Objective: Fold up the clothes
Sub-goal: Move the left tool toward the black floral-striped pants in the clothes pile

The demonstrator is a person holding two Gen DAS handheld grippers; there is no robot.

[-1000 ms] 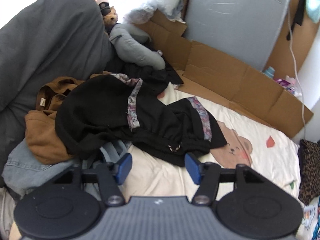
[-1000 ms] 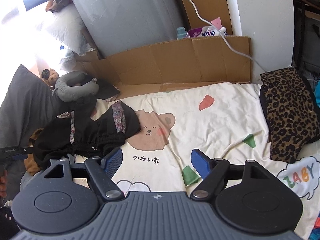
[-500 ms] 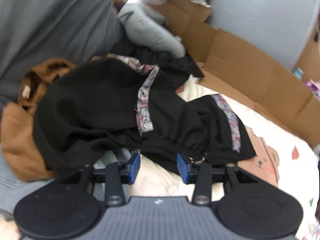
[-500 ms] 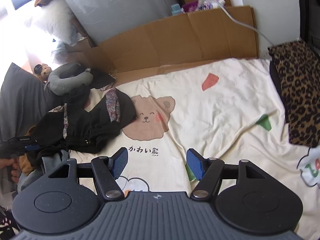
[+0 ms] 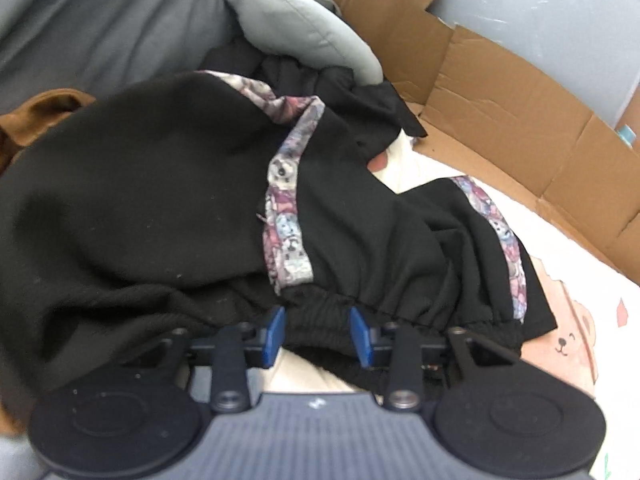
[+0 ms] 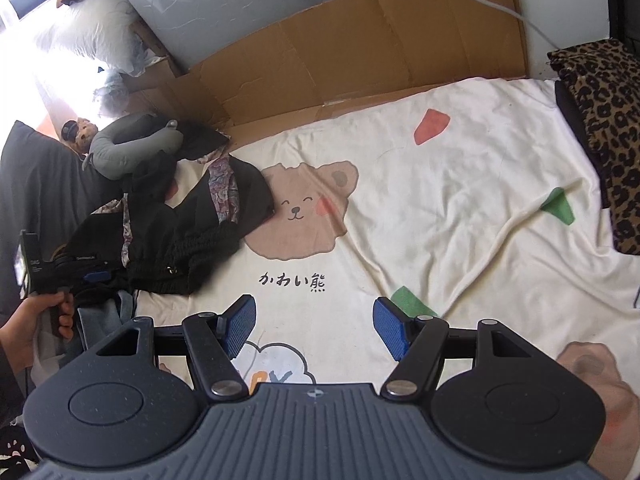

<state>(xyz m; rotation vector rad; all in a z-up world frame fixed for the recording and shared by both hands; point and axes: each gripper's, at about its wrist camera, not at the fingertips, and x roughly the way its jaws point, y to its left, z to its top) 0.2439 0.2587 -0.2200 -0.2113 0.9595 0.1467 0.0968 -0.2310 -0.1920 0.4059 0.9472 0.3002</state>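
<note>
Black pants (image 5: 168,208) with a patterned side stripe (image 5: 286,216) lie crumpled on a pile at the bed's left side, also seen in the right wrist view as black pants (image 6: 188,232). My left gripper (image 5: 317,334) is at their elastic waistband (image 5: 400,312). The waistband lies between its blue pads (image 5: 275,334), which stand about half closed with a gap still showing. A hand (image 6: 36,320) holds the left gripper (image 6: 94,276) in the right wrist view. My right gripper (image 6: 314,330) hovers open over the cream bear-print sheet (image 6: 460,184), with nothing in it.
Under the pants lie a brown garment (image 5: 36,116) and jeans (image 6: 120,312). A grey neck pillow (image 5: 304,28) and a dark grey pillow (image 5: 100,20) sit behind. Cardboard (image 6: 360,56) lines the wall. A leopard-print cloth (image 6: 600,128) lies at the right edge.
My left gripper has moved forward onto the pants' waistband and its fingers have narrowed from wide open to about half. The right gripper has tilted down slightly over the sheet and stays open.
</note>
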